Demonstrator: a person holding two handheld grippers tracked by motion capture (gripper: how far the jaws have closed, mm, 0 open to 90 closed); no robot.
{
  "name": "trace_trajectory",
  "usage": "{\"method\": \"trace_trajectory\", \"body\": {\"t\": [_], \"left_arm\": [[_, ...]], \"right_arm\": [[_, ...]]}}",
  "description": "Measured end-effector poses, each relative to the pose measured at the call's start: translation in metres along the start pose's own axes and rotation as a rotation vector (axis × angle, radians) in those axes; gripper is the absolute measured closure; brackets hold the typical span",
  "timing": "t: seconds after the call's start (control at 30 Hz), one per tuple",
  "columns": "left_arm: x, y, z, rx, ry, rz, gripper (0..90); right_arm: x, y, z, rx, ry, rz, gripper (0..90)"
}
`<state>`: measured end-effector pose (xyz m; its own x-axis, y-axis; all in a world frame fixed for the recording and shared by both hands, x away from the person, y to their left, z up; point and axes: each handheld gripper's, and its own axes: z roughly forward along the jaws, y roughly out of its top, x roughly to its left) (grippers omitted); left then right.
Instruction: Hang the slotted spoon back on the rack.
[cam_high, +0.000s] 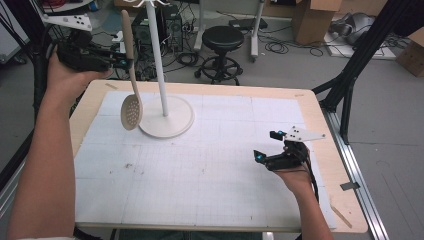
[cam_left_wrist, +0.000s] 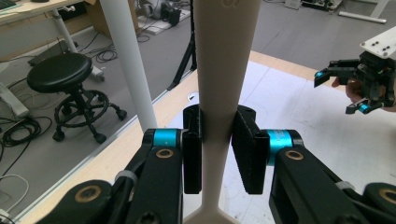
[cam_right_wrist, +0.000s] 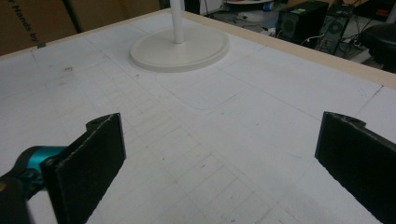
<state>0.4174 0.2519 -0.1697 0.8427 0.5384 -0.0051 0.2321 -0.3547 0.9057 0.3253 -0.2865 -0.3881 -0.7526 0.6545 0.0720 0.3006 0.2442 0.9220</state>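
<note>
L tool (cam_high: 120, 63) clamps spoon (cam_high: 131, 95) mid-handle, bowl hanging down beside stand (cam_high: 165, 107), prob. so top can reach a hook. R tool (cam_high: 270, 150) wide open, empty, low over surface (cam_high: 210, 170).

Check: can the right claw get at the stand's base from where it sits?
Probably yes. The right claw is open and empty, and bare table lies between it and the stand's base. The slotted spoon hangs in the left claw on the base's far side, out of the way.
</note>
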Motion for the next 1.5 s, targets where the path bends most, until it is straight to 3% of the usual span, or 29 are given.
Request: {"method": "trace_trajectory", "body": {"t": [0.13,0.27,0.57,0.93,1.1,1.5], "left_arm": [[0.004,0.008,0.003,0.019,0.021,-0.001,74.4],[0.009,0.014,0.005,0.031,0.05,-0.04,74.4],[0.018,0.014,0.01,0.054,0.081,-0.057,74.4],[0.02,0.018,0.017,0.077,0.093,-0.058,74.4],[0.022,0.02,0.024,0.113,0.102,-0.047,74.4],[0.034,0.016,0.023,0.1,0.114,-0.081,74.4]], "right_arm": [[-0.001,0.0,0.001,0.0,0.005,0.001,0.5],[-0.001,0.0,0.001,-0.002,0.003,-0.001,0.5],[-0.001,-0.001,0.0,-0.001,0.004,0.001,0.5],[-0.002,-0.001,0.001,-0.001,0.005,0.003,0.5],[-0.002,-0.001,0.001,-0.001,0.011,0.003,0.5],[-0.002,-0.002,0.001,0.001,0.013,0.009,0.5]]}}
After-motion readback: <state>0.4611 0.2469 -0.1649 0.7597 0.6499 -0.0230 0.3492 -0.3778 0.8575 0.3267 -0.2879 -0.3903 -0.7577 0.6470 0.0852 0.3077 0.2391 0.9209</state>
